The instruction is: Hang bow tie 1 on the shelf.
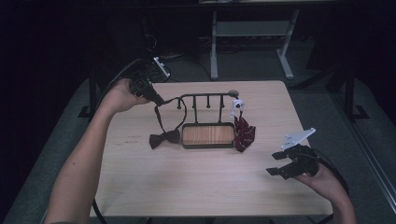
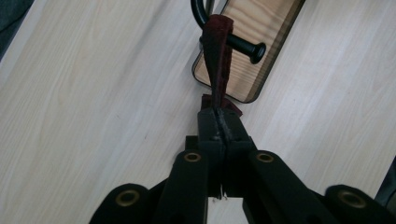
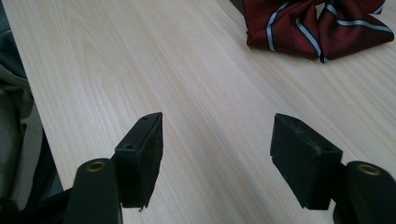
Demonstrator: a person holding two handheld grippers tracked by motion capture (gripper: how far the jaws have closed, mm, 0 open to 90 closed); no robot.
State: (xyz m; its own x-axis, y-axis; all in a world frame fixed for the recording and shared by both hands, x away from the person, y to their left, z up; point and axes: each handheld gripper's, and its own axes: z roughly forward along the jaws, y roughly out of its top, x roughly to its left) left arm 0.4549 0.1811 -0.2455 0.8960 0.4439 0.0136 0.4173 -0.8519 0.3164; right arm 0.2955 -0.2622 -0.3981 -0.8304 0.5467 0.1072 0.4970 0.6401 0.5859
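At ten o'clock on the table [image 1: 196,186], your left gripper [image 2: 219,123] has its jaws clamped on the dark strap [image 2: 218,60] of the bow tie [image 1: 164,138], which loops over a peg [image 2: 243,45] of the rack [image 1: 208,135] while the bow lies on the table at the rack's nine o'clock side. At four o'clock, your right gripper [image 3: 217,154] hovers with jaws wide apart and nothing between them. The striped tie [image 3: 317,25] lies at the rack's three o'clock side.
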